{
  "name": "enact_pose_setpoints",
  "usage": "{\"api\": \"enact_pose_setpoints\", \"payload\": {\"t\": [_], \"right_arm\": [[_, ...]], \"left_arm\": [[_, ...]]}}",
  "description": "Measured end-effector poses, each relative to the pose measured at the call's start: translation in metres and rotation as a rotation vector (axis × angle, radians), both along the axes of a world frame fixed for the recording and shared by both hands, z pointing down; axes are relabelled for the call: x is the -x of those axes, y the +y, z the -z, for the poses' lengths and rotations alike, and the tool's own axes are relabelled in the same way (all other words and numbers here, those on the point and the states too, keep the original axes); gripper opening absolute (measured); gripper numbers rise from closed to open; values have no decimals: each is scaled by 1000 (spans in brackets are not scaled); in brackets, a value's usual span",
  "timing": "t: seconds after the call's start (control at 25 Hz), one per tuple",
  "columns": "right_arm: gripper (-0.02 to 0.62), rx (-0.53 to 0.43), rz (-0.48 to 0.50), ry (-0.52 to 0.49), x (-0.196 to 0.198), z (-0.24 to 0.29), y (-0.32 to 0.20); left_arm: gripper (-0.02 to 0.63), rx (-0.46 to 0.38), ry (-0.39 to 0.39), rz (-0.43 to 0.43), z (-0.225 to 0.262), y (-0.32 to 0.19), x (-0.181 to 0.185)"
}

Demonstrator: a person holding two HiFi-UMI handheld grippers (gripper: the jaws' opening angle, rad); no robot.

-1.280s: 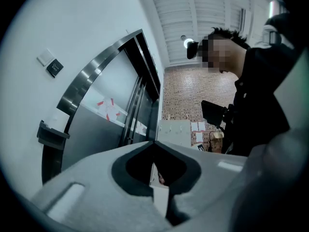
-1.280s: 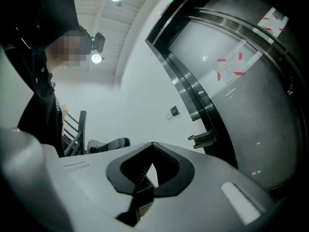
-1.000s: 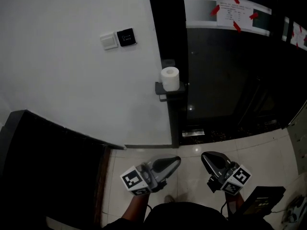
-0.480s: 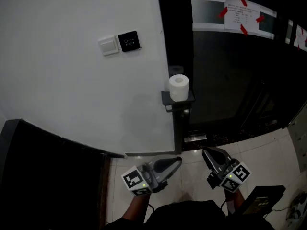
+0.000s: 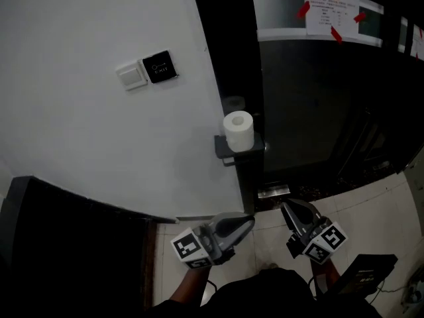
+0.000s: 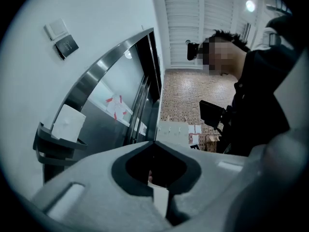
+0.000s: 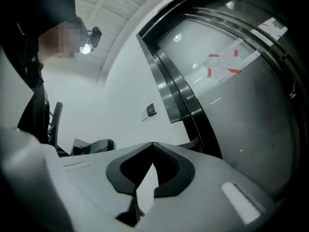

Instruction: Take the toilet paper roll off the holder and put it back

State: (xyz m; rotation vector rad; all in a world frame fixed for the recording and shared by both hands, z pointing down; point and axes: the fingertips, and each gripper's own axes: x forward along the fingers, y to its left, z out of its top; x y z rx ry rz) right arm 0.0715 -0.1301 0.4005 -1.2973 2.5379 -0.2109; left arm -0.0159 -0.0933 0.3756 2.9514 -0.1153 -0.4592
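Roll: a white toilet paper roll [image 5: 238, 130], full and neatly wound, standing upright with its hollow core facing up.
Where it sits: on a small dark wall-mounted holder shelf [image 5: 228, 152] fixed at the edge where the white wall [image 5: 79, 144] meets the black glossy door panel [image 5: 311, 111]. Neither gripper touches it.
Above the roll: a white rectangular light switch [image 5: 131, 75] and just beside it a black square wall panel [image 5: 158, 65], both well up the wall.
Further out: a white paper notice fastened with red tape strips [image 5: 324, 17] on the glass band at the top of the door.
Below: pale glossy floor tiles [image 5: 377, 211], with a dark block [image 5: 59, 244] at the lower left.
Left gripper [image 5: 248, 218]: low over the floor, well apart from the roll, its jaws together with nothing between them.
Right gripper [image 5: 285, 210]: beside the left one, also well short of the holder, its jaws pressed together and empty.
Head view only: the roll's round top and open core, and both grippers at once.
Left gripper view only: the roll [image 6: 68, 123] from the side, as a plain white block on the holder [image 6: 53, 141], with the person above and ceiling lights.
Right gripper view only: the door's steel frame sweeping overhead and the taped notice [image 7: 224, 64]; the roll cannot be made out there.
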Motion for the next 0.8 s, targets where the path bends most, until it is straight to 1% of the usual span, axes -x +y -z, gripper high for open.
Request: {"api": "enact_pose_setpoints", "payload": {"t": [0.12,0.24,0.32,0.4,0.48,0.6,0.68,0.8], "right_arm": [[2,36,51,-9,-9,1,-23],[2,47,94,37,-14,2,-44],[2,77,113,70,-18,-2,-58],[2,107,120,95,-23,-7,-73],[3,113,127,113,-24,-10,-85],[35,113,148,125,-20,-13,-95],[57,115,159,129,-17,-15,-98],[73,120,128,133,-15,-14,-109]], "left_arm": [[-3,-12,-16,16,8,-16,-19],[-3,-16,-19,56,13,-39,-31],[-3,-14,-24,86,13,-51,-37],[-3,-11,-29,114,13,-60,-41],[-3,-6,-32,138,13,-69,-43],[-3,18,-44,167,7,-79,-41],[-3,21,-30,171,9,-84,-39],[-3,0,-7,155,14,-92,-37]]}}
